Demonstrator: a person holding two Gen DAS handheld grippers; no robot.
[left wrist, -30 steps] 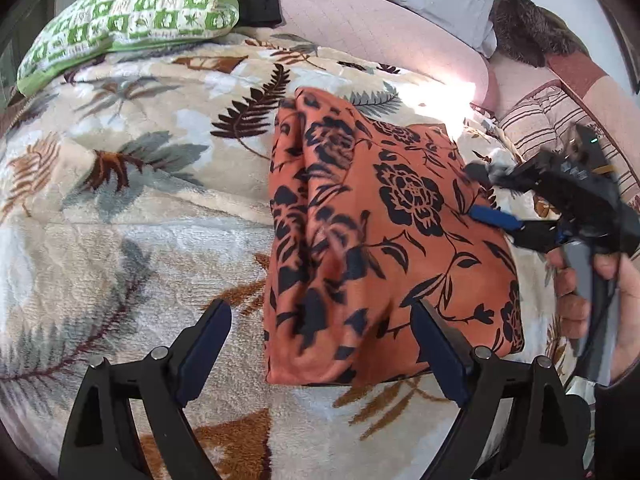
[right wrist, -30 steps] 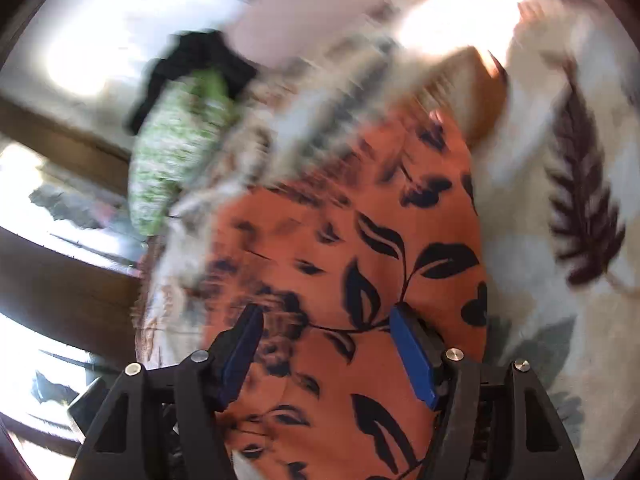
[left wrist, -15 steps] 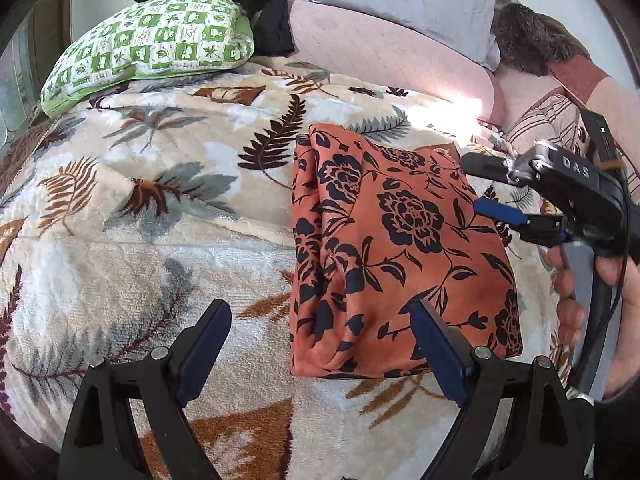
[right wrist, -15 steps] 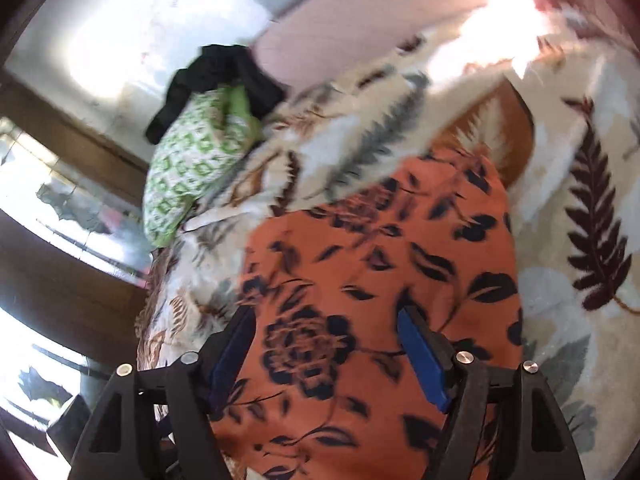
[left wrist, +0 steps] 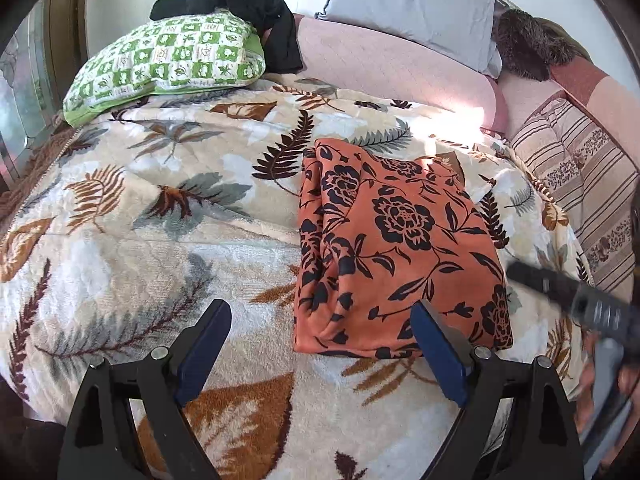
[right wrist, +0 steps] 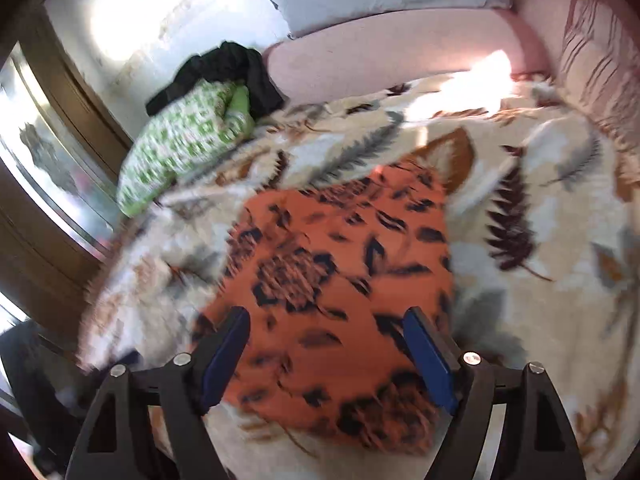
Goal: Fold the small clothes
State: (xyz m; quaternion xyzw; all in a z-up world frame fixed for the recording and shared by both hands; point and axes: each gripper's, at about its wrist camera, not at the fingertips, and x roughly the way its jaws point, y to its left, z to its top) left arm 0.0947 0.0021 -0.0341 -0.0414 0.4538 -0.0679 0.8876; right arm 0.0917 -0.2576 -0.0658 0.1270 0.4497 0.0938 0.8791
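**While the orange cloth lies folded, both my grippers hang free above it**

Since the orange floral garment already lies as a compact rectangle on the leaf-print blanket, I judge this piece to be at the end of its fold, or between folds. Its left edge shows bunched layers stacked on each other, and the near edge looks rounded like a fold line; the top face is mostly flat.

My left gripper hovers near the garment's near-left corner with its jaws spread wide and nothing between them; the right pad sits over the cloth's near edge, though I cannot tell whether it touches. My right gripper is also wide and empty, held above the near part of the garment; that view is smeared by motion.

Next, as I judge it, I either pinch the near edge to halve the piece once more, or tidy the bunched left side. Either way both sets of jaws must come down and close on all layers together, or the stack will slide apart.

Further out, a green checked pillow with a black garment draped over it lies at the head of the bed, well apart.
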